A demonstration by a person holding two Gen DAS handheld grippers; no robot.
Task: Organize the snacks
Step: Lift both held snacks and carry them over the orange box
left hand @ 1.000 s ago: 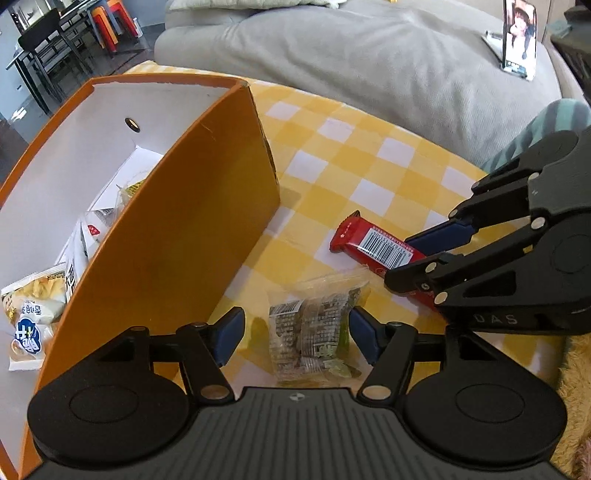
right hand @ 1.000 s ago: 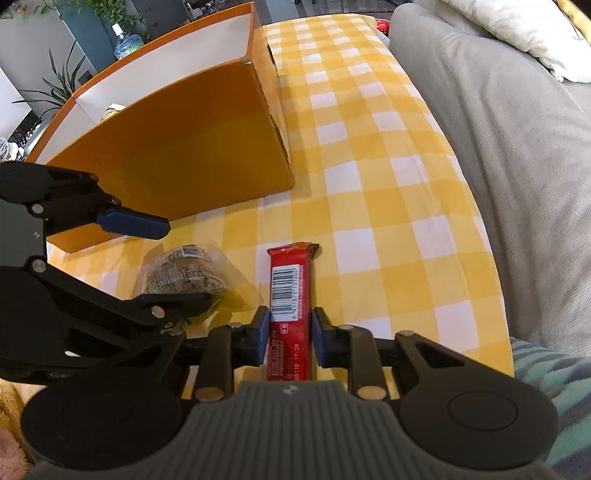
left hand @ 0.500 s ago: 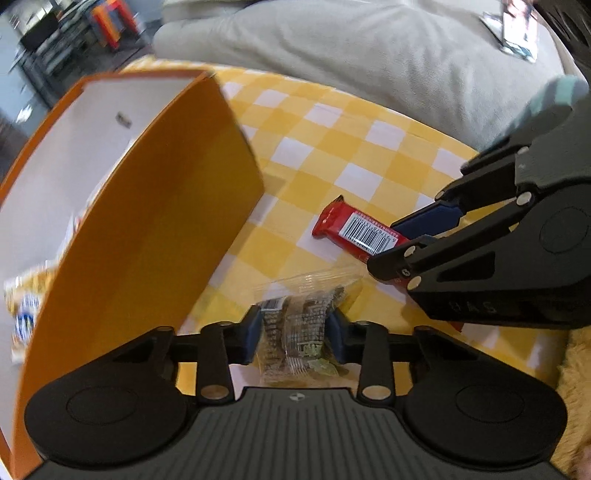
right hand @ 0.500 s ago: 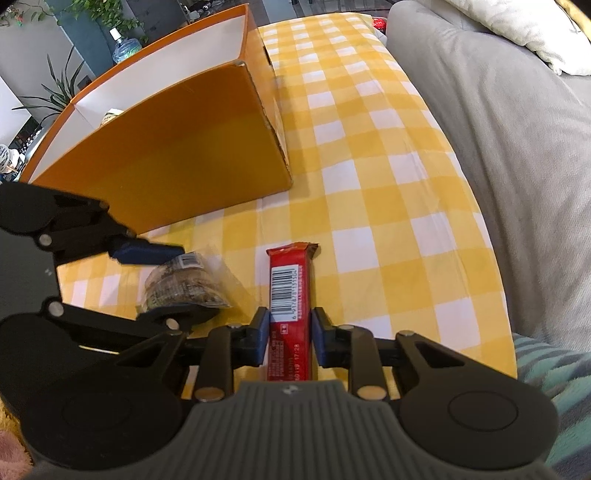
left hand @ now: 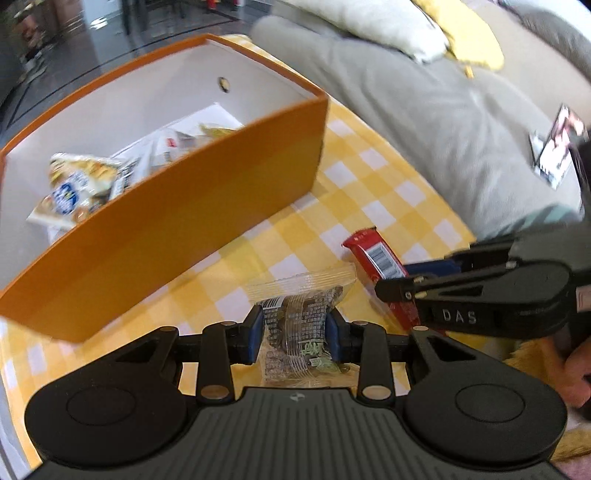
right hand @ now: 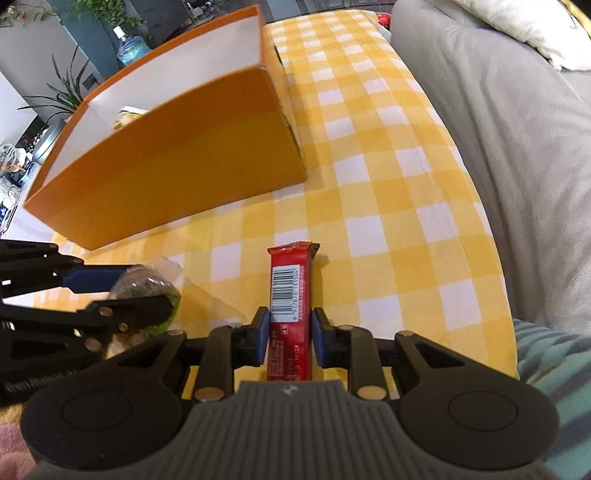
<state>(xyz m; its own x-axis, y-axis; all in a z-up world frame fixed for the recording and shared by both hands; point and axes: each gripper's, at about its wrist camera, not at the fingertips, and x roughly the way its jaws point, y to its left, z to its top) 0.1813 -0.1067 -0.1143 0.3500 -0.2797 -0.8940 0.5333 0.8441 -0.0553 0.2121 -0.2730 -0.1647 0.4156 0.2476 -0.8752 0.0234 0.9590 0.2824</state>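
Lower centre of left wrist view: left gripper [left hand: 294, 333] pinching clear snack packet [left hand: 297, 330] between blue pads. Lower centre of right view: right gripper [right hand: 287, 338] nearly closed around red bar [right hand: 289, 314], contact unclear. Orange box [right hand: 177, 166] upper left, apart from both.

This is a home — a living room, by what stands around; a grey sofa [right hand: 517, 155] runs along one side of the table [right hand: 388, 206], which wears a yellow and white checked cloth; pale cushions [left hand: 373, 22] lie on the sofa, and a yellow one [left hand: 476, 44] beside them; green house plants [right hand: 62, 99] and a large blue water bottle [right hand: 131, 48] stand by the far wall; a glossy dark floor [left hand: 92, 55] with blurred furniture legs shows behind the orange box [left hand: 177, 221] — the box holds snack packets [left hand: 74, 188], as in a household.
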